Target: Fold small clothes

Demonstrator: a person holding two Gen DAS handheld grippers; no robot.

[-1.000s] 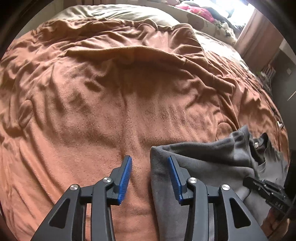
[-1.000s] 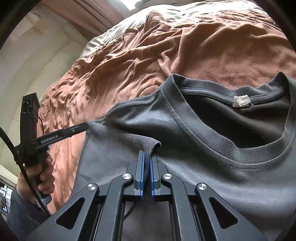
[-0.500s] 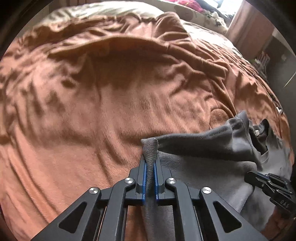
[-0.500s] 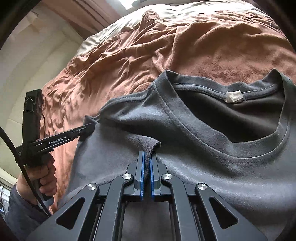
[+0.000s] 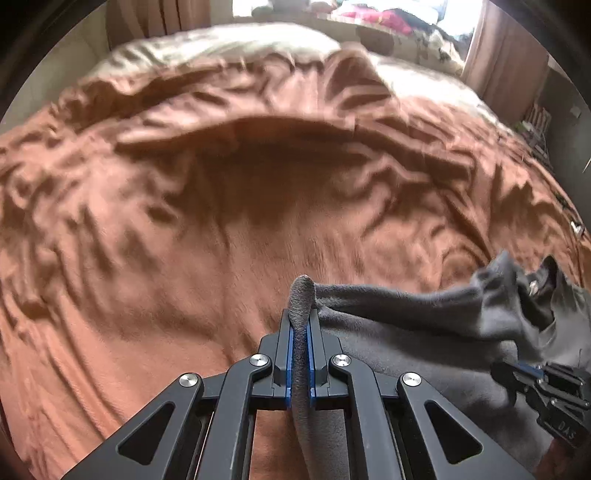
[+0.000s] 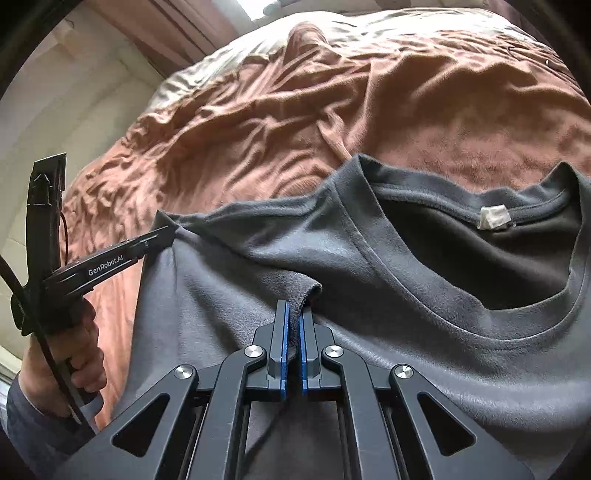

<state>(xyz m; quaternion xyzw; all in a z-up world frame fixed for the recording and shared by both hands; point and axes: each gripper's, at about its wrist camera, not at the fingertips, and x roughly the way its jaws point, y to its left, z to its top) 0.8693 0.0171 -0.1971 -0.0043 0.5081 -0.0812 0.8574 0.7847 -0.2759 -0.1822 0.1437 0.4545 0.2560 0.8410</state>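
A dark grey T-shirt [image 6: 424,314] lies on a rust-brown blanket [image 6: 332,122], its neck opening and white label [image 6: 493,218] at the right. My right gripper [image 6: 292,317] is shut on a fold of the shirt's shoulder fabric. My left gripper [image 5: 300,325] is shut on a corner of the same grey T-shirt [image 5: 406,325], and a pinched ridge of cloth stands up between its blue pads. From the right wrist view the left gripper [image 6: 168,232] shows at the far left, gripping the shirt's edge, with a hand around its handle. The right gripper [image 5: 517,373] appears at the lower right of the left wrist view.
The rumpled blanket [image 5: 221,221] covers most of the bed. A beige sheet [image 5: 240,44] shows at the far end, with piled clothes [image 5: 391,16] and a curtain [image 5: 506,59] beyond. A pale wall [image 6: 55,92] stands to the left of the bed.
My left gripper went from open beside the shirt's corner to shut on it, then drew the cloth up and out. The right gripper kept its grip and stayed in place.
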